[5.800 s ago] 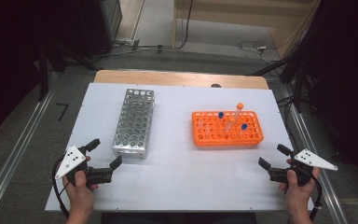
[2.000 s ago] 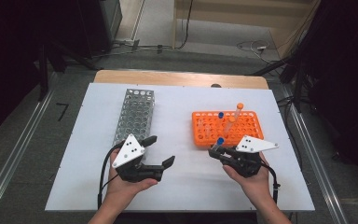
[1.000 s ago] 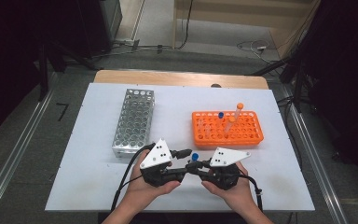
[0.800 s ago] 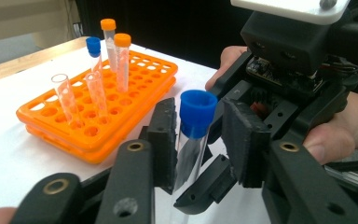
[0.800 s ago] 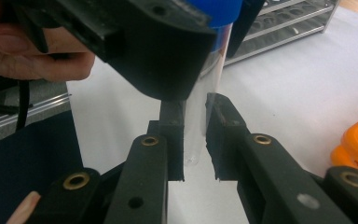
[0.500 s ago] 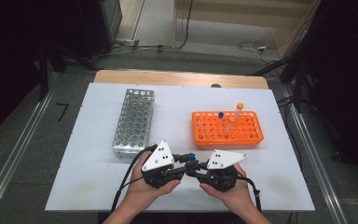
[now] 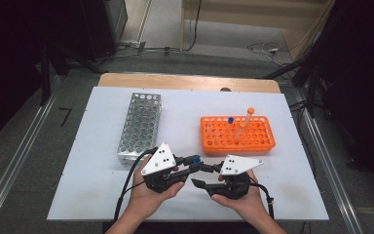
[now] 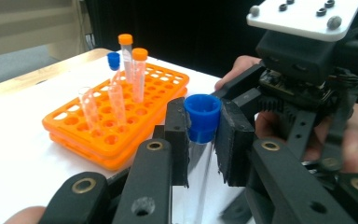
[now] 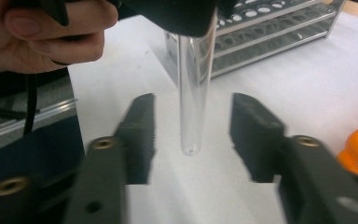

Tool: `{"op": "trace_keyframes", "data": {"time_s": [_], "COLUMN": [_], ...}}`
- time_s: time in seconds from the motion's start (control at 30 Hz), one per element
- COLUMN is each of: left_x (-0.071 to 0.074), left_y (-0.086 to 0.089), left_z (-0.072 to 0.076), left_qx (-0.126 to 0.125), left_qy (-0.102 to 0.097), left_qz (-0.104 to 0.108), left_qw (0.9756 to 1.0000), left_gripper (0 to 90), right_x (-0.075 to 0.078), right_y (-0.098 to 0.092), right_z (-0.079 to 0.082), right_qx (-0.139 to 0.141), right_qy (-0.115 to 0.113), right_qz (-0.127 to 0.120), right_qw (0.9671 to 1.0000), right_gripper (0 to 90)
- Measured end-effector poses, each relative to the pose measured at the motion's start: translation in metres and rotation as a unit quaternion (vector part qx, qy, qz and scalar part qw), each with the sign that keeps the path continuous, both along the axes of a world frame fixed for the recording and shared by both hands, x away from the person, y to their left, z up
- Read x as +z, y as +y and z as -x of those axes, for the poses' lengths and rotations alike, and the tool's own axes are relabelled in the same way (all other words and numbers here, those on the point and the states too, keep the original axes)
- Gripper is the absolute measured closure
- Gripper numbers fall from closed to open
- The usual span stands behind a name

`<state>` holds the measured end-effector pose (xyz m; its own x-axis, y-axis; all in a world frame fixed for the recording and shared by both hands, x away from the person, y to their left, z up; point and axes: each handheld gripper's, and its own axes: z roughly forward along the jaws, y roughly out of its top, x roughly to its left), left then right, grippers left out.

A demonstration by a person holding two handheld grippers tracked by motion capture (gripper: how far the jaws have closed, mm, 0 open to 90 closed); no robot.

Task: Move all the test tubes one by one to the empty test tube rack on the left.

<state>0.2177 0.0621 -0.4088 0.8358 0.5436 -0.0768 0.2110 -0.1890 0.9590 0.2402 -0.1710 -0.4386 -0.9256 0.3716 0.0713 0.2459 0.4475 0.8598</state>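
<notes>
White table point(image 7: 102, 195), dark room behind. Left tongs point(image 8: 204, 140) clenched on tube point(image 8: 199, 158) just under blue cap point(image 8: 203, 116). Right tongs point(image 9: 191, 135) released, jaws flanking tube bottom, not touching. Judgement: close right squarely on glass before left lets go. Orange rack point(image 7: 263, 139) beyond right tongs, steel rack point(image 7: 139, 124) beyond left.
</notes>
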Motion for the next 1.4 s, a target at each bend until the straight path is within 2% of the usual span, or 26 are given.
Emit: {"op": "trace_keyframes", "data": {"time_s": [0.03,0.07,0.1,0.13,0.17,0.2,0.23,0.27,0.33,0.43,0.7,0.73,0.97,1.07,1.17,1.27,1.4], "left_x": [0.000,0.000,0.001,0.001,0.001,0.002,0.002,0.003,0.004,0.007,0.014,0.015,0.017,0.019,0.021,0.023,0.024], "left_y": [0.000,0.002,0.004,0.006,0.010,0.012,0.012,0.018,0.021,0.032,0.047,0.049,0.063,0.070,0.073,0.078,0.085], "left_z": [0.000,-0.001,-0.001,-0.002,-0.003,-0.004,-0.004,-0.006,-0.006,-0.010,-0.021,-0.022,-0.037,-0.047,-0.051,-0.058,-0.067], "left_qx": [0.000,0.003,0.006,0.009,0.015,0.018,0.018,0.025,0.028,0.043,0.066,0.070,0.089,0.101,0.108,0.120,0.133], "left_qy": [0.000,0.001,0.002,0.003,0.004,0.005,0.005,0.006,0.007,0.007,-0.003,-0.003,-0.001,-0.002,-0.004,-0.006,-0.008], "left_qz": [0.000,0.001,0.003,0.003,0.007,0.010,0.010,0.015,0.018,0.027,0.033,0.033,0.043,0.039,0.040,0.041,0.043], "left_qw": [1.0000,1.0000,1.0000,1.0000,0.9999,0.9998,0.9998,0.9996,0.9994,0.9987,0.9973,0.9970,0.9951,0.9941,0.9934,0.9919,0.9902], "left_gripper": [76.5,76.5,76.5,76.5,76.5,76.5,76.5,76.5,76.5,76.5,76.5,76.5,76.5,76.5,76.5,76.5,76.5], "right_x": [0.001,0.001,0.002,0.002,0.002,0.002,0.002,0.001,0.000,0.000,0.003,0.003,0.000,-0.002,-0.003,-0.005,-0.006], "right_y": [-0.002,-0.002,-0.006,-0.006,-0.011,-0.014,-0.014,-0.021,-0.030,-0.044,-0.075,-0.083,-0.110,-0.125,-0.131,-0.141,-0.145], "right_z": [0.000,0.000,-0.001,-0.001,-0.003,-0.003,-0.003,-0.005,-0.006,-0.009,-0.012,-0.012,-0.016,-0.022,-0.024,-0.028,-0.030], "right_qx": [-0.002,-0.002,-0.008,-0.008,-0.012,-0.014,-0.014,-0.019,-0.025,-0.041,-0.076,-0.087,-0.117,-0.137,-0.143,-0.158,-0.164], "right_qy": [0.000,0.000,0.001,0.001,0.002,0.002,0.002,0.008,0.009,0.007,-0.002,-0.002,-0.010,-0.009,-0.007,-0.004,-0.006], "right_qz": [-0.003,-0.003,-0.008,-0.008,-0.009,-0.009,-0.009,-0.012,-0.014,-0.019,-0.029,-0.029,-0.029,-0.032,-0.035,-0.038,-0.038], "right_qw": [1.0000,1.0000,0.9999,0.9999,0.9999,0.9999,0.9999,0.9997,0.9996,0.9990,0.9967,0.9958,0.9927,0.9900,0.9891,0.9867,0.9858], "right_gripper": [36.4,36.4,26.3,26.3,17.0,12.2,12.2,5.0,0.0,0.0,0.0,0.0,0.0,0.0,0.0,0.0,0.0]}}
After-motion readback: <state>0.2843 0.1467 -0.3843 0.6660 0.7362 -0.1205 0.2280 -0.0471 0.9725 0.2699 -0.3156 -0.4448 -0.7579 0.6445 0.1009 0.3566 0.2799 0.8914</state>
